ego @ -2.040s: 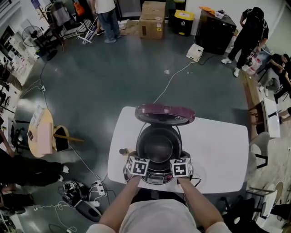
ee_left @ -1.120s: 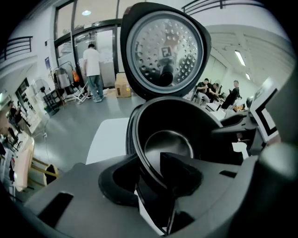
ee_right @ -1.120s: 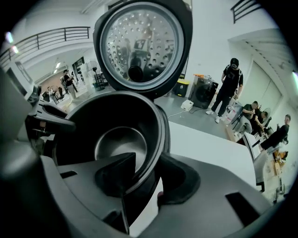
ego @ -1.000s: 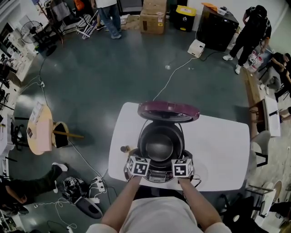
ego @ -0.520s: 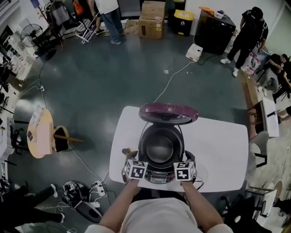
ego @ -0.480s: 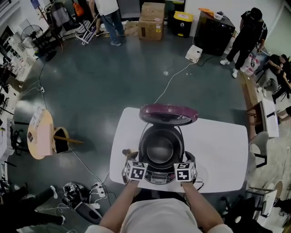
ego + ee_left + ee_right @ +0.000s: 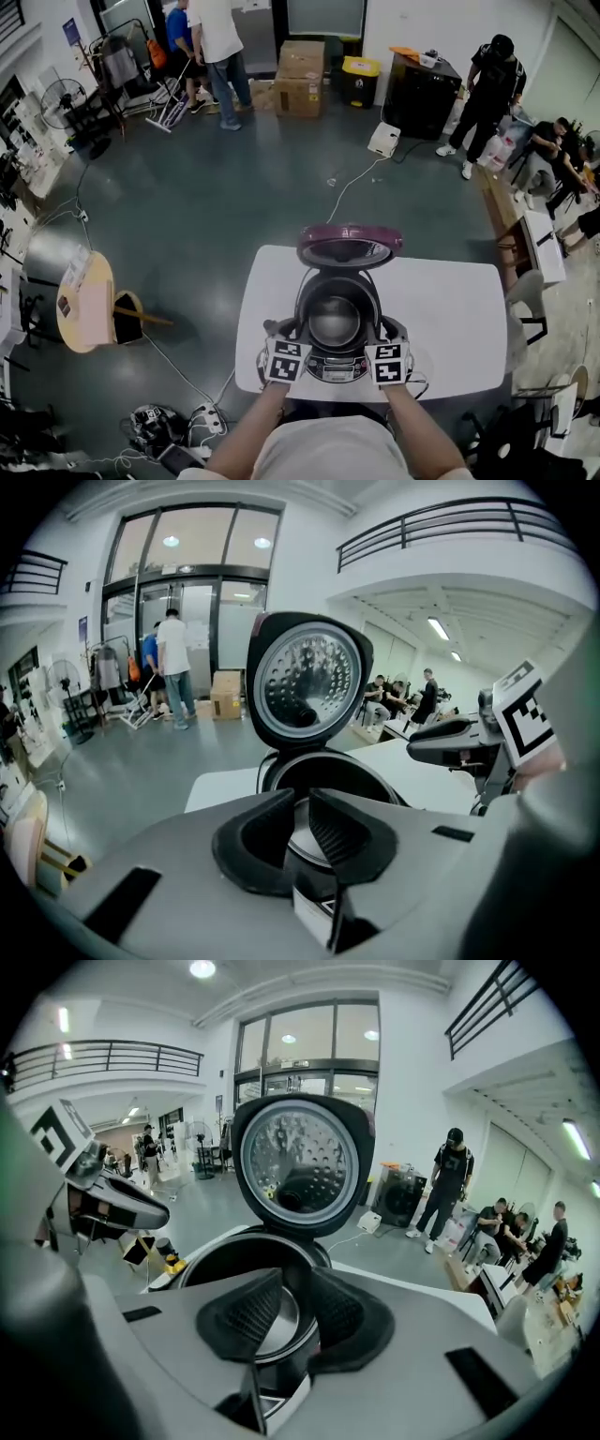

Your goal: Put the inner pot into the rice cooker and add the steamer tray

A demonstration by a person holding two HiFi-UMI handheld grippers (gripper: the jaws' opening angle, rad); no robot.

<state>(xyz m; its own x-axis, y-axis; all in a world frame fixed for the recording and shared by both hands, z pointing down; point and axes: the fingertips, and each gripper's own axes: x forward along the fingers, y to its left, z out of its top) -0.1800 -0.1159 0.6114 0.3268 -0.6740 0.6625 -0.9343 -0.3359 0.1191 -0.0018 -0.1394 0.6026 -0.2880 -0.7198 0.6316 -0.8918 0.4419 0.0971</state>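
The open rice cooker (image 7: 338, 367) is showing a shiny inner pot (image 7: 335, 321) inside. Left gripper (image 7: 300, 799) and right gripper (image 7: 293, 1283) jaws, just closing, are gaping slightly, empty

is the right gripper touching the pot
Apart. Right gripper view: the right gripper, jaws just been closing with nothing between them, hangs above the pot, which sits down in the cooker.

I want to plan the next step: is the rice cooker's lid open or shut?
Open: the round purple lid stands up behind the dark rice cooker, showing its silver underside.
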